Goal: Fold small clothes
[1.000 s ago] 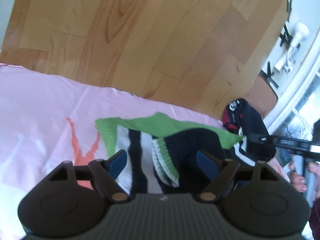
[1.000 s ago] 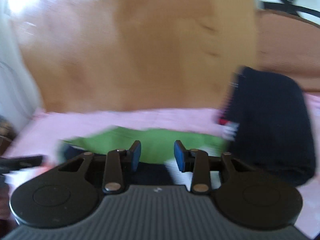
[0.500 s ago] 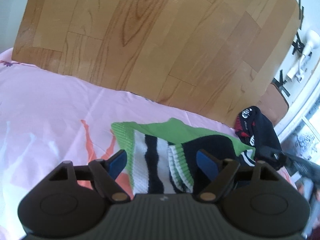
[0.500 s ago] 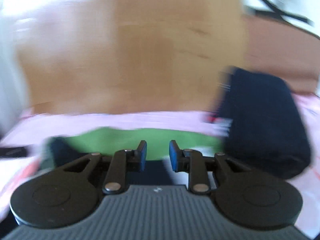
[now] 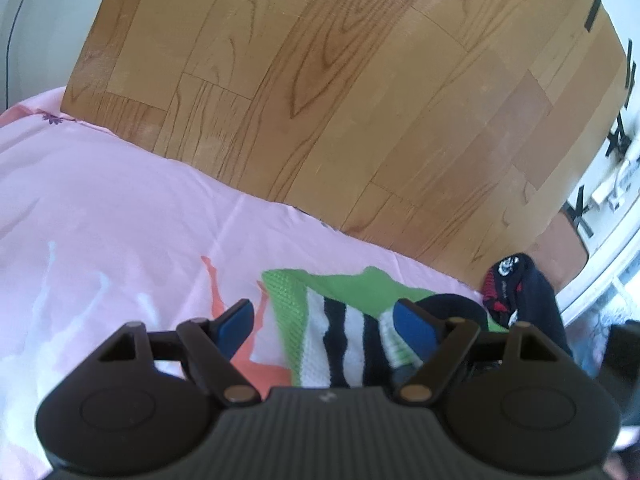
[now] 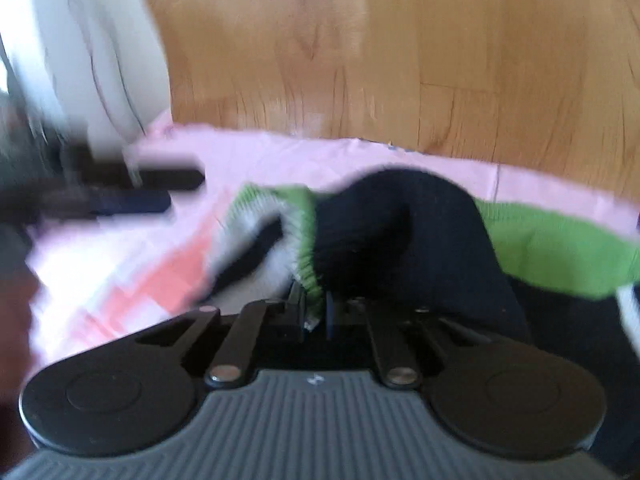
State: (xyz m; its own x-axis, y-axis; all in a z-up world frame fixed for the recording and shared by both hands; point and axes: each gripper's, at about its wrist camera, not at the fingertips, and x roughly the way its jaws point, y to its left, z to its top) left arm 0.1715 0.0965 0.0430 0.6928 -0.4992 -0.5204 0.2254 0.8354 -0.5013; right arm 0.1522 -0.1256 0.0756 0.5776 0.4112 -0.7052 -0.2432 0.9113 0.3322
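Observation:
A small knit sweater [image 5: 332, 300] in green, white and navy stripes lies crumpled on the pink sheet [image 5: 120, 220]. My left gripper [image 5: 322, 312] hovers open just above its green hem, with nothing pinched. In the blurred right wrist view the sweater [image 6: 400, 232] bulges up as a navy hump with a green ribbed cuff in front. My right gripper [image 6: 314, 312] has its jaws closing, nearly together, with the edge of that green cuff caught between the pads. The left gripper [image 6: 132, 196] shows as a dark blur at the left.
A wood-grain board [image 5: 340, 100] stands behind the bed. A folded dark garment with red and white print [image 5: 528, 292] lies at the right edge of the sheet. White wall and window frame [image 5: 600, 240] lie to the right.
My right gripper swung left and down onto the sweater and its jaws narrowed around the green cuff. The folded dark garment left its view. The left gripper shifted slightly and stayed open.

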